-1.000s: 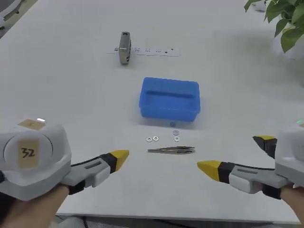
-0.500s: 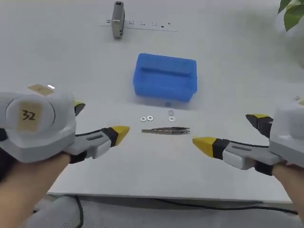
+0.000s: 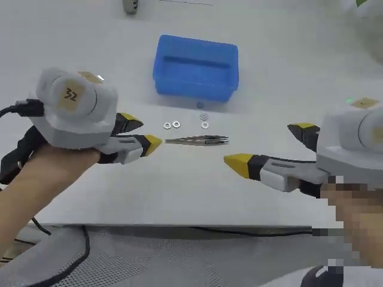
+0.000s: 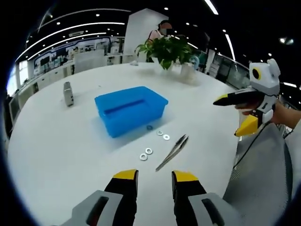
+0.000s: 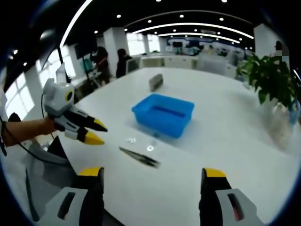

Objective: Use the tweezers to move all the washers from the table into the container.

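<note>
"Silvery washers (image 3: 176, 124) — where do they lie?"

"On the table (image 3: 179, 191), loose, between the tweezers (image 3: 197, 140) and the blue bin (image 3: 194, 89). A pair lies side by side to the left, with two more to the right. There may be a fifth just under the bin's front wall, but it is too small to be sure."

"Anything in the bin?"

"I can make out no washer inside it, as far as the head view and both gripper views look in."

"And the tweezers?"

"Flat on the table, just this side of the washers, near them but touching none. Nothing grips them."

"The grippers, then?"

"The left gripper (image 3: 149, 133) hangs above the table beside the tweezers' left end, close but apart. Its jaws are parted by a narrow gap and hold nothing. The right gripper (image 3: 259, 143) sits off to the right and nearer the person, its jaws spread wide — empty too."

"So how far along?"

"By my reading, at the very start: nothing delivered, the tool not yet lifted. Picking up the tweezers comes first. Then each washer has to be pinched and carried the short way into the bin, so every one of them is left to do."

"Anything else about?"

"A potted plant (image 4: 169, 47) and a small grey block (image 4: 68, 93) stand well beyond the bin, clear of the work."
</note>
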Motion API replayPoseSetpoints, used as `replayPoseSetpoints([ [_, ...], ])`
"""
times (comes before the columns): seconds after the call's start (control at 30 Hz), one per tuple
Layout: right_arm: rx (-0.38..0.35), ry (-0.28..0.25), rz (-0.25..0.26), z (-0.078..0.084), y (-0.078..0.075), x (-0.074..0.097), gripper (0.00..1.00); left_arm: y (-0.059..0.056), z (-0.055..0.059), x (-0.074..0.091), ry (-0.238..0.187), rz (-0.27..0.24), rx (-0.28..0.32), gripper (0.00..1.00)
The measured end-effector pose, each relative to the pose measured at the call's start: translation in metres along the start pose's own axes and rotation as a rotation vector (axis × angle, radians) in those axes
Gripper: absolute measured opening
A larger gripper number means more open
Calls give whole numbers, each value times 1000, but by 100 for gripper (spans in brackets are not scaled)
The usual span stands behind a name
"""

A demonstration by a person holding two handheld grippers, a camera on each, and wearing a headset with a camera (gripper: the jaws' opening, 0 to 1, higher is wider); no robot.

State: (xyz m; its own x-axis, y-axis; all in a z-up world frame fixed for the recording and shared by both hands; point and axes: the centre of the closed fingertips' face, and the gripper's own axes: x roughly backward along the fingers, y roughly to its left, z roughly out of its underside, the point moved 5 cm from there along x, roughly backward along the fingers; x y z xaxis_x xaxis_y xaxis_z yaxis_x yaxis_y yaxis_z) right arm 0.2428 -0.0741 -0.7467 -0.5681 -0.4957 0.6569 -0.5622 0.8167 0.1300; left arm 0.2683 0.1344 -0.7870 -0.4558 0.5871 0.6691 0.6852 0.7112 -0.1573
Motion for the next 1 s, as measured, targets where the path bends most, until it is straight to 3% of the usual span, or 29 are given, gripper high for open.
replayPoseSetpoints([
  [0.23,-7,27,-18,5,3,-5,82,-1,-1,-25,9,47,-90,15],
  [0.5,5,48,-30,6,4,-8,81,-5,5,-41,66,102,-172,11],
  [0.73,13,49,-41,5,5,-10,80,-8,9,-44,88,122,-237,0],
  [1.0,41,52,-74,3,12,-14,76,-17,9,-35,91,159,-276,0],
])
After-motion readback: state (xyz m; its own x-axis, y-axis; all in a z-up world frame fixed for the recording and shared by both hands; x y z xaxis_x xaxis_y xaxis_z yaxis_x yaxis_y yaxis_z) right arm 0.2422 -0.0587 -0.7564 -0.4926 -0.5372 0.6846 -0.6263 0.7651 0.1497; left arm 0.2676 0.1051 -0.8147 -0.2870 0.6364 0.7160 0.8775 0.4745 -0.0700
